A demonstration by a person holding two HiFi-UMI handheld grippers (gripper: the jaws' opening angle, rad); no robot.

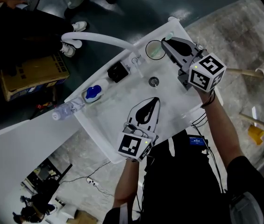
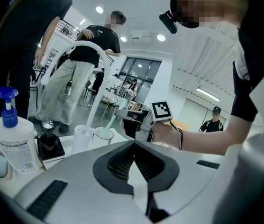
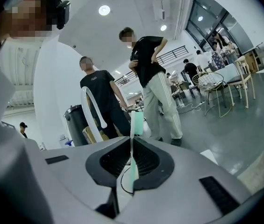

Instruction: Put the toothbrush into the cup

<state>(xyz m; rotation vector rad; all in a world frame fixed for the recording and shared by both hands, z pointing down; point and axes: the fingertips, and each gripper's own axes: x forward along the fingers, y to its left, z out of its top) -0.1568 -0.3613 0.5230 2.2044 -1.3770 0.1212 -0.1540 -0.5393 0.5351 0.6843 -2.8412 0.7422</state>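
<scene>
A clear cup [image 1: 154, 49] stands at the far corner of the white sink [image 1: 122, 141], beside the faucet base. My right gripper [image 1: 166, 43] hovers at the cup's rim, shut on a pale green toothbrush [image 3: 136, 122] that stands upright between its jaws. From the left gripper view, the toothbrush [image 2: 110, 121] slants down toward the cup [image 2: 104, 133]. My left gripper [image 1: 153, 101] rests over the basin's near side with its jaws shut and nothing in them [image 2: 134, 143].
A curved white faucet [image 1: 99, 38] arches over the sink's back edge. A blue-topped pump bottle [image 1: 93, 92], a black block [image 1: 118, 71] and a plastic bottle [image 1: 66, 110] sit along the left rim. The drain [image 1: 153, 81] is mid-basin. People stand beyond the sink.
</scene>
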